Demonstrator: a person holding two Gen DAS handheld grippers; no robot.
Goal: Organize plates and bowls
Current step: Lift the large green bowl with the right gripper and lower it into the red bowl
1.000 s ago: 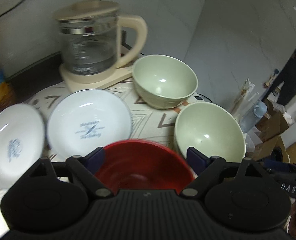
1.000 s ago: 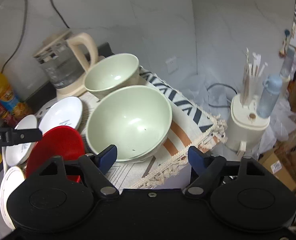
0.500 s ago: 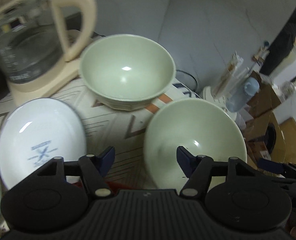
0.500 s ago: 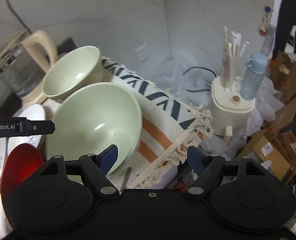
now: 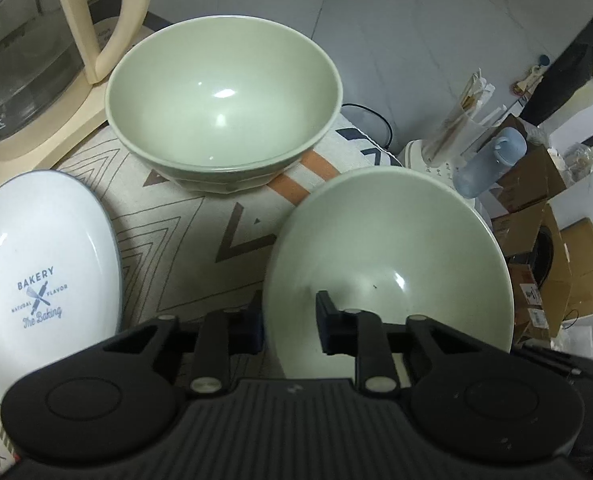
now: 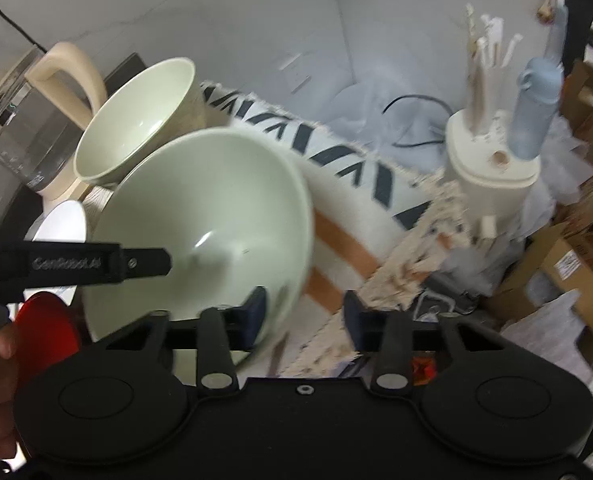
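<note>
Near green bowl (image 5: 388,264) rim between left fingers (image 5: 328,322), clenched, right fingers (image 6: 354,316) just closing astride opposite rim

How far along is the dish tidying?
Nothing stacked yet: far pale green bowl, white bakery-print plate and red bowl sit separately. In hand: left tongs and right tongs have just been closing on the rim of the near pale green bowl; the left grips it. Left: nesting bowls, gathering plates.
</note>
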